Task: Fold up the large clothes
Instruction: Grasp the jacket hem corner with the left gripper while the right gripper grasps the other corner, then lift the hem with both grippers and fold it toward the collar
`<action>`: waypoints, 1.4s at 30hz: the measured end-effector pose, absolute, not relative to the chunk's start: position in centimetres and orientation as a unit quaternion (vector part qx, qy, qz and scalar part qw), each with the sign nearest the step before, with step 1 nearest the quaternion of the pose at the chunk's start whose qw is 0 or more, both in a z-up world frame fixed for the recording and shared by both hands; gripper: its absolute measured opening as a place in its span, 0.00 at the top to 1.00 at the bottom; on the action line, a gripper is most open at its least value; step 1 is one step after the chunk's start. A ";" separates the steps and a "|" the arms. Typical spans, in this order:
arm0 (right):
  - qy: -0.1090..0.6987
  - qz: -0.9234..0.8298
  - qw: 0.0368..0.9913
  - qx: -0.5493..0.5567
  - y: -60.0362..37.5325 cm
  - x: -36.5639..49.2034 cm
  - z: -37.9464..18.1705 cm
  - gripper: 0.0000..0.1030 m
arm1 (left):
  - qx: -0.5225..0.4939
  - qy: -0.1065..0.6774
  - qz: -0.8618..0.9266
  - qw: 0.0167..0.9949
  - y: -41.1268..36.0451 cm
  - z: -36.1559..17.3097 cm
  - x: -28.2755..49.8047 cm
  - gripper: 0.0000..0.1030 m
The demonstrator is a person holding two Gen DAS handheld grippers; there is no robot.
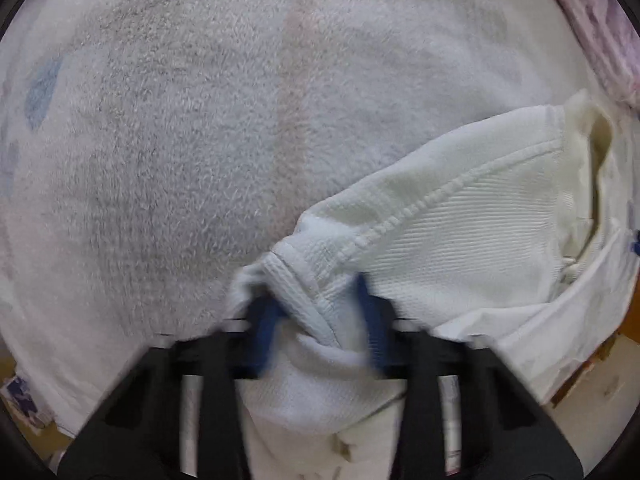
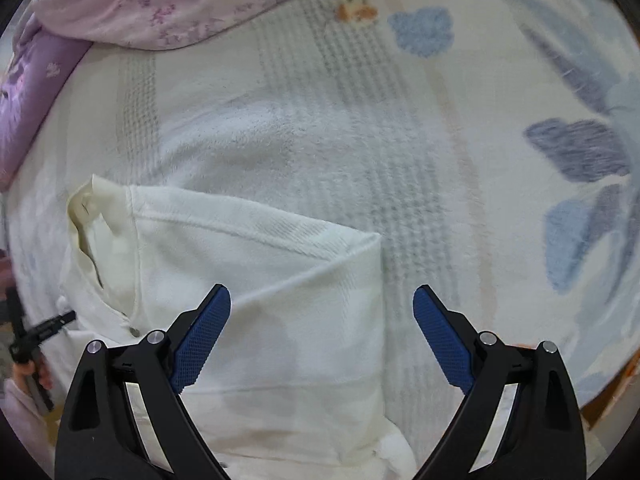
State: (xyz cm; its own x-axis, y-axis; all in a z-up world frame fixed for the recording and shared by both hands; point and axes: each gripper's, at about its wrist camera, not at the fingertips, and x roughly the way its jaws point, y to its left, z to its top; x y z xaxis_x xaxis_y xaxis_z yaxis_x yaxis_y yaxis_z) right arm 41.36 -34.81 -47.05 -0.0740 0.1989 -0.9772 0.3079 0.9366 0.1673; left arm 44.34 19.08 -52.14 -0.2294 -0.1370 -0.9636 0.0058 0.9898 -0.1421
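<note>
left wrist view: the left gripper (image 1: pixel 320 312) has its jaws drawn narrow on a bunched sleeve end of the white garment (image 1: pixel 472 224), cloth pinched between the blue pads. from that pinch the seam and the garment's long axis run up and right toward the collar (image 1: pixel 592 144). right wrist view: the right gripper (image 2: pixel 322 336) hangs with jaws wide and empty over the garment's folded flank (image 2: pixel 280 280), its edge between the pads. past the garment lie the towelling blanket (image 2: pixel 320 140) and, farthest, a lilac quilt (image 2: pixel 140 4).
</note>
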 end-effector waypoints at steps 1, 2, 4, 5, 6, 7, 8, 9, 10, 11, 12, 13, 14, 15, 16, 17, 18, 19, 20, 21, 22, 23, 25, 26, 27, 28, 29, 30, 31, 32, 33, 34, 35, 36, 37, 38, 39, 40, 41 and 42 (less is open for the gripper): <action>0.737 -0.038 0.650 0.181 -35.1 41.7 -47.7 0.19 | -0.051 0.782 -0.054 0.619 19.4 -51.9 44.4 0.87; 0.744 -0.035 0.641 0.187 -35.5 42.3 -48.5 0.23 | -0.056 0.783 -0.052 0.617 19.6 -51.8 44.4 0.88; 0.754 -0.035 0.627 0.192 -35.9 43.2 -49.9 0.26 | -0.052 0.783 -0.049 0.618 19.6 -51.7 44.3 0.89; 0.760 -0.033 0.619 0.197 -36.0 43.5 -50.6 0.31 | -0.049 0.782 -0.047 0.619 19.5 -51.7 44.3 0.89; 0.766 -0.029 0.609 0.201 -36.1 44.1 -51.4 0.33 | -0.046 0.782 -0.043 0.620 19.4 -51.6 44.2 0.89; 0.772 -0.027 0.602 0.201 -36.1 44.4 -52.0 0.33 | -0.046 0.782 -0.038 0.621 19.3 -51.6 44.2 0.89; 0.786 -0.024 0.586 0.198 -36.0 44.8 -53.1 0.33 | -0.048 0.782 -0.034 0.621 19.0 -51.7 44.1 0.89; 0.795 -0.022 0.575 0.193 -35.9 45.0 -53.9 0.33 | -0.051 0.781 -0.030 0.621 18.8 -51.8 44.1 0.89; 0.802 -0.021 0.570 0.179 -35.5 45.1 -54.5 0.36 | -0.056 0.781 -0.025 0.622 18.6 -51.9 44.0 0.89; 0.806 -0.018 0.570 0.158 -35.0 45.3 -54.7 0.38 | -0.062 0.781 -0.019 0.622 18.6 -52.0 43.8 0.89; 0.811 -0.015 0.570 0.130 -34.4 45.4 -54.7 0.40 | -0.069 0.780 -0.012 0.621 18.4 -51.9 44.2 0.89; 0.812 -0.018 0.571 0.121 -34.2 45.5 -54.6 0.51 | -0.073 0.779 -0.006 0.623 18.8 -52.0 44.2 0.89; 0.811 -0.028 0.575 0.103 -34.1 45.4 -54.3 0.65 | -0.072 0.778 -0.005 0.624 18.9 -51.9 44.1 0.89; 0.809 -0.028 0.579 0.103 -33.9 45.3 -54.1 0.76 | -0.068 0.776 -0.005 0.627 18.9 -51.7 43.8 0.89; 0.802 -0.019 0.584 0.120 -33.9 45.1 -53.7 0.81 | -0.063 0.774 -0.004 0.630 18.8 -51.5 43.7 0.89; 0.800 -0.021 0.588 0.120 -33.9 45.0 -53.4 0.82 | -0.062 0.773 -0.003 0.631 18.9 -51.2 43.4 0.89; 0.797 -0.021 0.592 0.117 -33.9 44.8 -53.1 0.82 | -0.062 0.772 0.000 0.632 18.8 -51.1 43.3 0.89; 0.795 -0.021 0.596 0.112 -33.8 44.6 -52.7 0.83 | -0.063 0.772 0.003 0.633 18.8 -50.8 43.2 0.89; 0.792 -0.024 0.601 0.108 -33.7 44.5 -52.3 0.83 | -0.064 0.772 0.006 0.633 18.8 -50.5 43.2 0.89; 0.790 -0.027 0.603 0.107 -33.5 44.4 -52.0 0.83 | -0.064 0.771 0.007 0.633 18.8 -50.1 43.2 0.89; 0.788 -0.031 0.606 0.106 -33.4 44.4 -51.6 0.83 | -0.062 0.771 0.010 0.634 18.8 -49.8 43.2 0.89; 0.785 -0.034 0.609 0.104 -33.4 44.3 -51.1 0.83 | -0.059 0.770 0.014 0.635 18.8 -49.4 43.1 0.89; 0.779 -0.037 0.618 0.098 -33.7 43.4 -49.9 0.83 | -0.057 0.767 0.016 0.639 18.7 -48.7 42.9 0.89; 0.776 -0.036 0.622 0.093 -33.5 43.3 -49.4 0.83 | -0.056 0.765 0.016 0.642 18.4 -48.3 42.9 0.89; 0.773 -0.034 0.627 0.087 -33.4 43.1 -48.8 0.83 | -0.056 0.763 0.016 0.644 18.4 -47.9 42.7 0.90; 0.771 -0.034 0.631 0.083 -33.4 43.0 -48.4 0.83 | -0.055 0.761 0.016 0.647 18.4 -47.6 42.6 0.90; 0.768 -0.032 0.635 0.080 -33.4 42.7 -47.9 0.83 | -0.052 0.757 0.015 0.651 18.3 -47.2 42.5 0.90; 0.765 -0.032 0.639 0.079 -33.3 42.5 -47.4 0.83 | -0.047 0.753 0.013 0.656 18.3 -46.6 42.2 0.90; 0.761 -0.031 0.644 0.078 -33.3 42.2 -46.8 0.83 | -0.043 0.749 0.011 0.661 18.1 -46.1 41.9 0.90; 0.758 -0.031 0.647 0.079 -33.3 42.0 -46.3 0.83 | -0.040 0.746 0.010 0.665 18.1 -45.7 41.6 0.90; 0.755 -0.032 0.650 0.079 -33.3 41.7 -45.9 0.83 | -0.039 0.744 0.009 0.667 17.9 -45.3 41.3 0.90; 0.752 -0.034 0.654 0.078 -33.3 41.5 -45.4 0.83 | -0.037 0.741 0.008 0.670 17.8 -44.9 41.0 0.90; 0.749 -0.036 0.657 0.076 -33.1 41.9 -45.1 0.83 | -0.037 0.739 0.009 0.673 17.7 -44.4 40.6 0.91; 0.745 -0.040 0.662 0.073 -33.2 41.6 -44.7 0.83 | -0.036 0.736 0.009 0.676 17.7 -44.0 40.4 0.91; 0.742 -0.043 0.665 0.071 -33.2 41.3 -44.3 0.83 | -0.035 0.733 0.010 0.679 17.7 -43.4 40.1 0.91; 0.738 -0.045 0.669 0.068 -33.1 40.9 -43.7 0.83 | -0.033 0.731 0.010 0.682 17.6 -43.1 39.8 0.91; 0.735 -0.045 0.673 0.065 -33.0 40.6 -43.2 0.83 | -0.031 0.727 0.009 0.686 17.5 -42.4 39.5 0.91; 0.733 -0.045 0.676 0.062 -31.9 40.0 -42.2 0.83 | -0.029 0.724 0.007 0.690 17.5 -42.0 39.2 0.91; 0.729 -0.046 0.680 0.062 -31.7 39.5 -41.6 0.83 | -0.024 0.718 0.004 0.695 17.4 -41.4 38.7 0.91; 0.727 -0.047 0.682 0.063 -31.3 39.2 -41.2 0.83 | -0.021 0.714 0.002 0.700 17.3 -40.9 38.3 0.91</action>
State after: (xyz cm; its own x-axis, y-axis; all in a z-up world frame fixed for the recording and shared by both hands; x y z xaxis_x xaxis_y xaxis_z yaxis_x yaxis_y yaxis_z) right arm 39.23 -31.27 -41.17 -0.0617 0.0275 -0.9977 0.1550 0.9878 0.0177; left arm 38.28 17.29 -40.88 -0.0186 -0.0280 -0.9994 -0.0329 0.9991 -0.0273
